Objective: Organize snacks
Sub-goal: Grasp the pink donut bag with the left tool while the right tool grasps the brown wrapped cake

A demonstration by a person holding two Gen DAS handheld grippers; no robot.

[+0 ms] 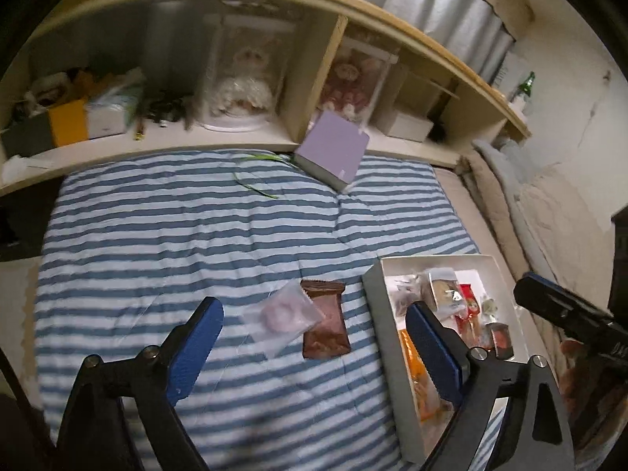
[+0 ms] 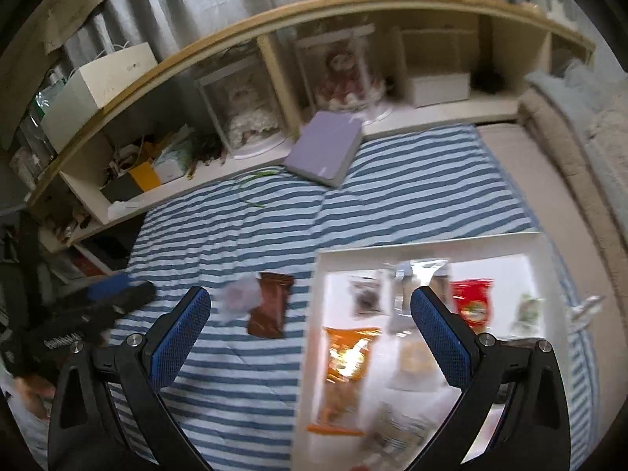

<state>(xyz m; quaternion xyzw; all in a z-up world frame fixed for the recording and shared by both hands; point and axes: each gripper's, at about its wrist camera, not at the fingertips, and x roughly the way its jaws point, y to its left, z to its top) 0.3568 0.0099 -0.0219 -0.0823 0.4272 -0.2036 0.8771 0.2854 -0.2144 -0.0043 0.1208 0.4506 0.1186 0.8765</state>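
Note:
Two snacks lie on the striped bedspread: a brown packet (image 1: pixel 325 320) and a clear packet (image 1: pixel 280 316) with something pink inside, overlapping its left edge. My left gripper (image 1: pixel 314 333) hovers over them, wide open, with both packets between its blue pads and untouched. To the right stands a white box (image 1: pixel 375 294) holding several snacks, an orange packet (image 1: pixel 412 357) and a red one (image 1: pixel 469 306) among them. In the right wrist view my right gripper (image 2: pixel 310 322) is open and empty over the box's left rim (image 2: pixel 314 314); the brown packet (image 2: pixel 271 306) and clear packet (image 2: pixel 237 298) lie left of it.
A purple book (image 1: pixel 333 153) leans against the wooden headboard shelf (image 1: pixel 310 78), which holds doll cases and small boxes. Beige and grey blankets (image 1: pixel 510 196) are piled along the bed's right side. The other gripper's black body (image 1: pixel 569 314) shows at the right edge.

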